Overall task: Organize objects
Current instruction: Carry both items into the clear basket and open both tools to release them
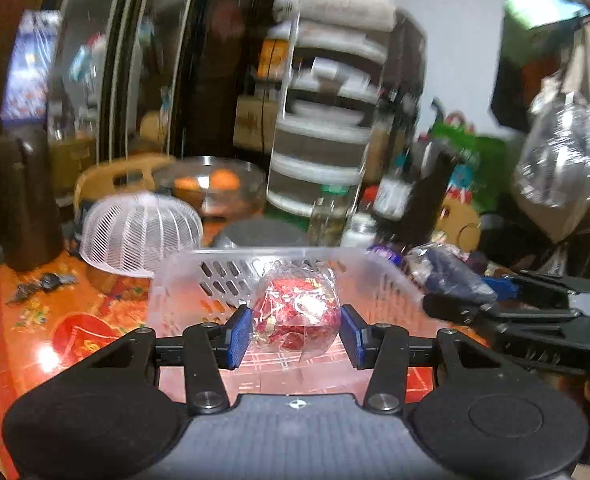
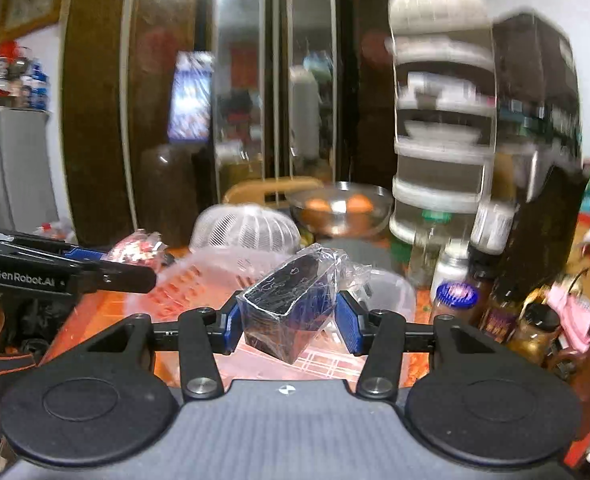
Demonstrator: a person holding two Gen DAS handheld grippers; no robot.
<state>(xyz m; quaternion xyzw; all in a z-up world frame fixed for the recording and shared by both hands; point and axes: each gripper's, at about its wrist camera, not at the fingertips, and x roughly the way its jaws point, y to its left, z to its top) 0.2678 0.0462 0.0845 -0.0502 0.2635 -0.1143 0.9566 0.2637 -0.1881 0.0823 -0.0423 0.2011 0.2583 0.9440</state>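
Left gripper (image 1: 295, 330): the blue pads are closed part way and are pressed on both sides of the red wrapped ball (image 1: 297, 316); the ball is held above the clear basket (image 1: 199, 276).
Red wrapped ball: a round thing in crinkled clear film with red and gold foil is seen. It is judged light and a little soft. The film is probably slippery, so the grip is best kept across the widest part, not on the loose film.
Clear basket: it is placed on the orange table (image 1: 27, 344), under both held things; its wall is thin and perforated, and is judged flexible.
Right gripper (image 2: 289, 320): the jaws are closed part way on the dark box (image 2: 285, 312), which is held tilted above the basket.
Dark box: a blue-black carton in loose clear wrap is seen. It is judged stiff and light; the flat sides are the good place for the pads, and the loose wrap may slide.
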